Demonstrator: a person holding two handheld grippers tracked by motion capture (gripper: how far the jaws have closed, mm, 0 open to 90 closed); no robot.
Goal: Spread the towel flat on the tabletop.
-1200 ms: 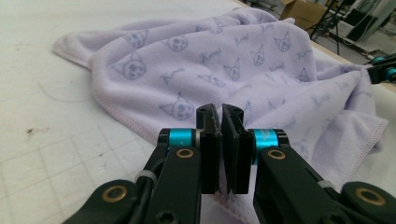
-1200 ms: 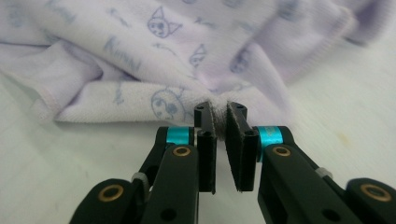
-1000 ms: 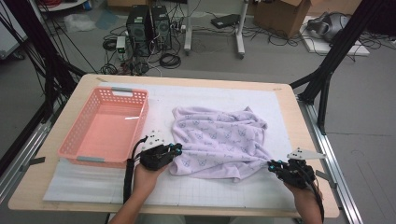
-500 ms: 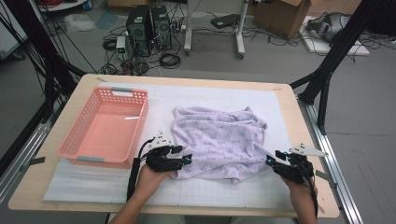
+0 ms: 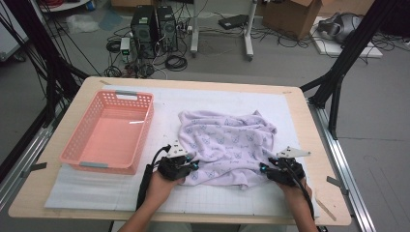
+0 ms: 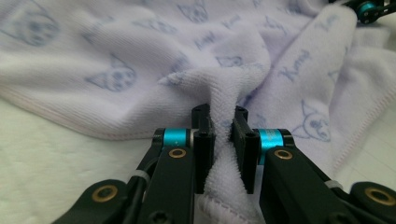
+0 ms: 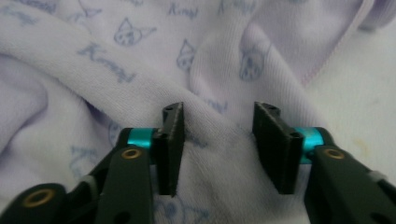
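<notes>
Mid-table, the towel point(image 5: 226, 147) lies crumpled on the white mat point(image 5: 96, 186), its near edge close to me; bare mat front and right. My left hand-held gripper point(image 6: 219, 140) has just closed, pinching a towel fold. My right hand-held gripper point(image 7: 217, 144), just closing, straddles a ridge, pads apart. Pink basket point(image 5: 80, 145) left, empty. Towel print unreadable.

Towel point(image 5: 226, 145) on table point(image 5: 300, 116), spread between my two grippers, ahead of both. Fold between my left jaws. Basket point(image 5: 109, 133) left of towel, beyond my left gripper point(image 5: 189, 166).
</notes>
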